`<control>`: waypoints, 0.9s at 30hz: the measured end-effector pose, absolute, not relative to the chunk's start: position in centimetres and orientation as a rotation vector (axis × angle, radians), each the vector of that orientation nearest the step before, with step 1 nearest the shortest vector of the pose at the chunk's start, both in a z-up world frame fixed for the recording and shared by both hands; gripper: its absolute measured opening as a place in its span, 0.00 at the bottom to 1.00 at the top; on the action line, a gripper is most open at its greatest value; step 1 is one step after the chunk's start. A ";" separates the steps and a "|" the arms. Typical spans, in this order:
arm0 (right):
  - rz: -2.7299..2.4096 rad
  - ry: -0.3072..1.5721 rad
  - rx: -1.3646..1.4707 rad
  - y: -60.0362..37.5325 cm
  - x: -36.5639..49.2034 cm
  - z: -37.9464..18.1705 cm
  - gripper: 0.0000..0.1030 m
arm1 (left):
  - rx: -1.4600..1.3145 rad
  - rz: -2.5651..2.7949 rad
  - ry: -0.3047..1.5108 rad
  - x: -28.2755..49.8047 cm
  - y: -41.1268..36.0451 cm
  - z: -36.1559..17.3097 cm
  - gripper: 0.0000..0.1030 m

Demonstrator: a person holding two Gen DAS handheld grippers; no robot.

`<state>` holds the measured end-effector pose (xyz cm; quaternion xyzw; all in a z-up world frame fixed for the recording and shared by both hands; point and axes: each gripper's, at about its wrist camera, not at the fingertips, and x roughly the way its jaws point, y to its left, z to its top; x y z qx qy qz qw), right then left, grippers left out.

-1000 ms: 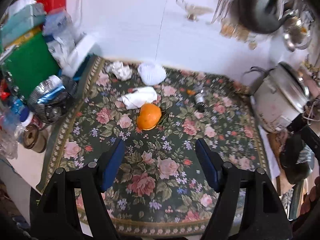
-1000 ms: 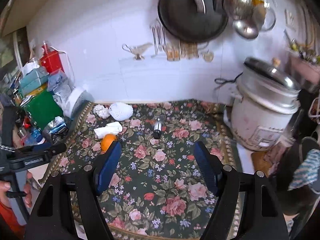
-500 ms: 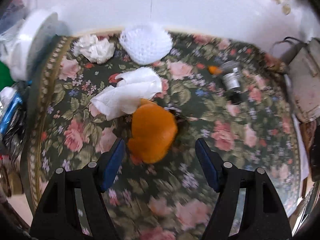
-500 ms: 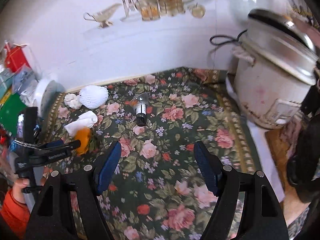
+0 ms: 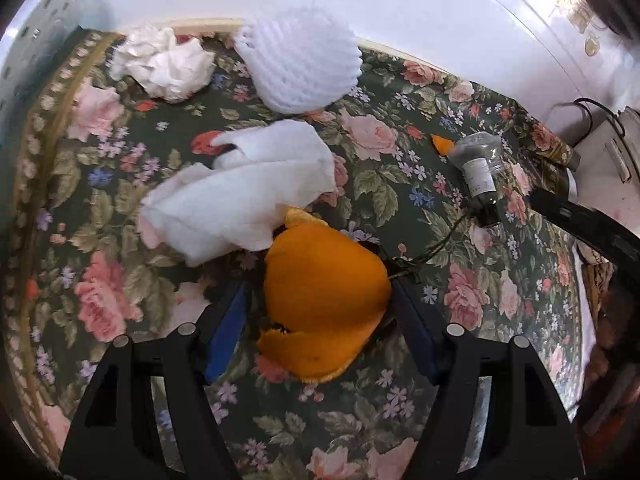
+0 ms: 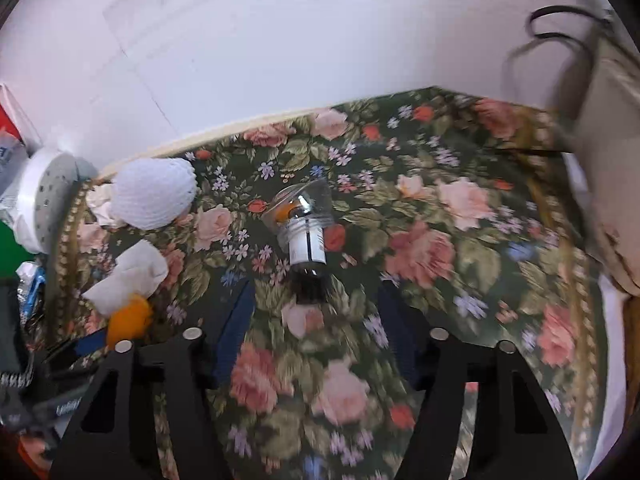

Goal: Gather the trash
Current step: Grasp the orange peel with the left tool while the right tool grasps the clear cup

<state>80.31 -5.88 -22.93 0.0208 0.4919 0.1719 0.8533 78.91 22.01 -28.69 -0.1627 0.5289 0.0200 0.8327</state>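
Left wrist view. Landmark: orange peel [image 5: 324, 300], a domed piece lying hollow-side down on the floral tablecloth [image 5: 460, 292].
- Left gripper [image 5: 320, 320]: jaws closing, one blue pad at each flank of the peel. The peel sat between them; firm pressure could not be confirmed, so it was judged straddled rather than gripped, set for a pinch across its width.
- Folded white tissue [image 5: 248, 196]: just behind the peel toward the wall, its near edge touching or overlapping the peel's rim.
- White foam fruit net [image 5: 300, 68]: further behind the peel, by the wall.
- Crumpled tissue [image 5: 164, 60]: beside the net, behind and left of the peel.
- Small empty bottle [image 5: 480, 176]: right of the peel, well apart, lying on its side; a scrap of peel [image 5: 442, 145] lay at its far end.
- No bin or bag for the trash was in view.

Right wrist view. Landmark: the same bottle [image 6: 304, 236], clear at the far end, white label, dark cap toward the camera.
- Right gripper [image 6: 316, 320]: jaws closing, nothing between the pads; the cap lay just ahead of the tips. Judged lined up along the bottle's length for a grasp.
- Contents of bottle: none evident; the orange glint inside was likely the scrap seen through it.
- Peel, tissue and net [image 6: 154, 196] lay left of the bottle, with the left gripper at the peel.
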 end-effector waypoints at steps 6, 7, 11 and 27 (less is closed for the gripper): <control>0.375 1.087 0.038 -4.0 83.2 -25.7 0.38 | -0.320 0.025 1.112 79.7 21.4 -29.1 0.57; 0.374 1.096 0.038 -3.7 83.6 -26.1 0.35 | -0.312 0.023 1.106 79.7 21.4 -29.0 0.55; 0.369 1.110 0.029 -3.0 84.0 -26.9 0.29 | -0.291 0.009 1.094 79.7 21.0 -28.8 0.48; 0.415 1.059 0.063 -6.4 76.8 -23.3 0.25 | -0.307 0.027 1.062 76.0 19.7 -25.2 0.27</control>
